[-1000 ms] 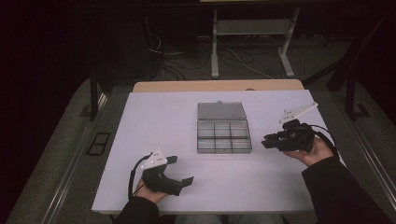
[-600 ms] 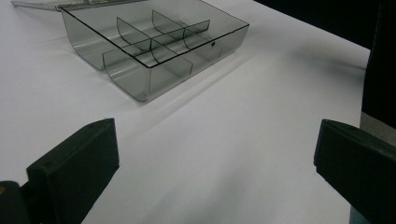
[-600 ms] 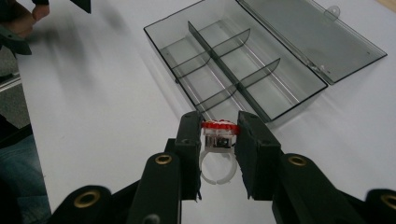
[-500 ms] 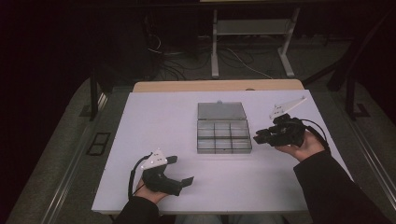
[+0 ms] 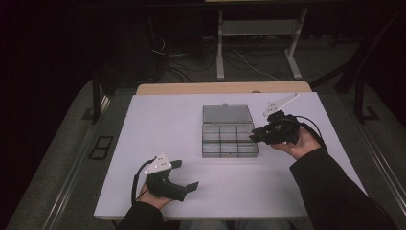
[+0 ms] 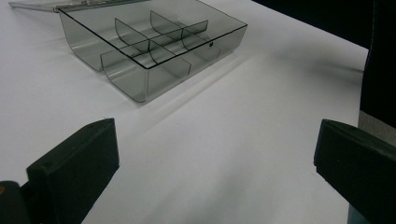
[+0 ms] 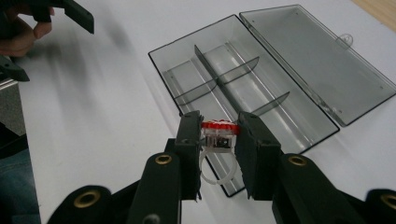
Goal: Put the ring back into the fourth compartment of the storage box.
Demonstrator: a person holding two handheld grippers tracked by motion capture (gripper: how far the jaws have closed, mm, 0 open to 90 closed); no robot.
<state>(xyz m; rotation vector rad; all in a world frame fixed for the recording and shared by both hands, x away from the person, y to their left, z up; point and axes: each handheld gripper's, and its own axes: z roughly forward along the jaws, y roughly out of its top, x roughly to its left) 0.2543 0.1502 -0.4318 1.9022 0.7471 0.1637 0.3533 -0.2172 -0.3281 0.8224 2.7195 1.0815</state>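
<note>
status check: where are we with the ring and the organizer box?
Done: organizer box is open, lid flat, compartments bare. In hand: right gripper clamps the red-topped ring at the box's near edge. Left: release it into a compartment. Left gripper rests open, apart from the box.

Between your left tool [image 5: 183, 175] and the open box [image 5: 229, 141], the table [image 5: 158, 120] lies bare. Your right tool [image 5: 259, 135], just beside the box's right end, blocks that side.
</note>
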